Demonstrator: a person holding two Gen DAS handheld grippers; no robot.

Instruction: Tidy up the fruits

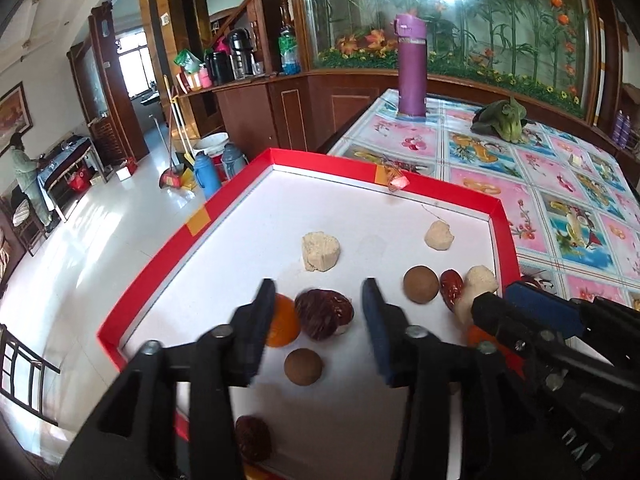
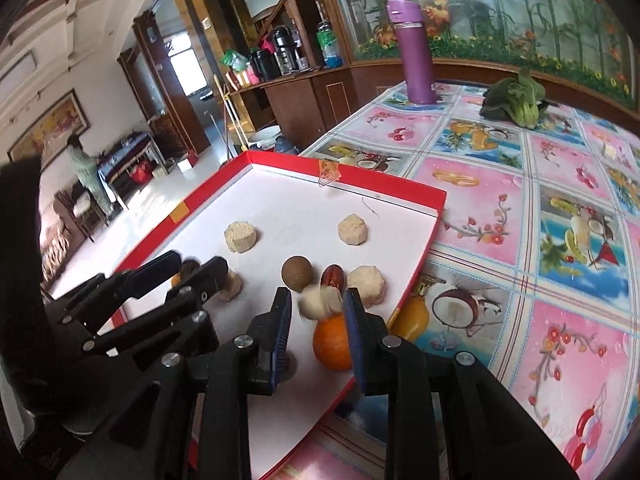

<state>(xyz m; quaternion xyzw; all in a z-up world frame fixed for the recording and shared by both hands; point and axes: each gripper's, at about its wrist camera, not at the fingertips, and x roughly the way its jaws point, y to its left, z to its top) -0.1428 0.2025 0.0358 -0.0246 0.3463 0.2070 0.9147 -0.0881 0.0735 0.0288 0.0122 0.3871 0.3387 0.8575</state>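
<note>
Left gripper point(image 1: 320, 296) hangs wide open and empty over a wrinkled date point(image 1: 324, 314). It lies between the jaws in the red-rimmed tray point(image 1: 168, 248), nearer the left finger, touching an orange point(image 1: 282, 322), long axis roughly crosswise. Right gripper point(image 2: 314, 308), also open, straddles a pale chunk point(image 2: 320, 300).

purple bottle point(image 1: 412, 68) upright on surface point(image 1: 560, 184) | leafy greens point(image 1: 502, 120) lying to its right | blue flasks point(image 1: 206, 172) and broom point(image 1: 172, 148) on floor | person point(image 1: 28, 184) standing far left
</note>
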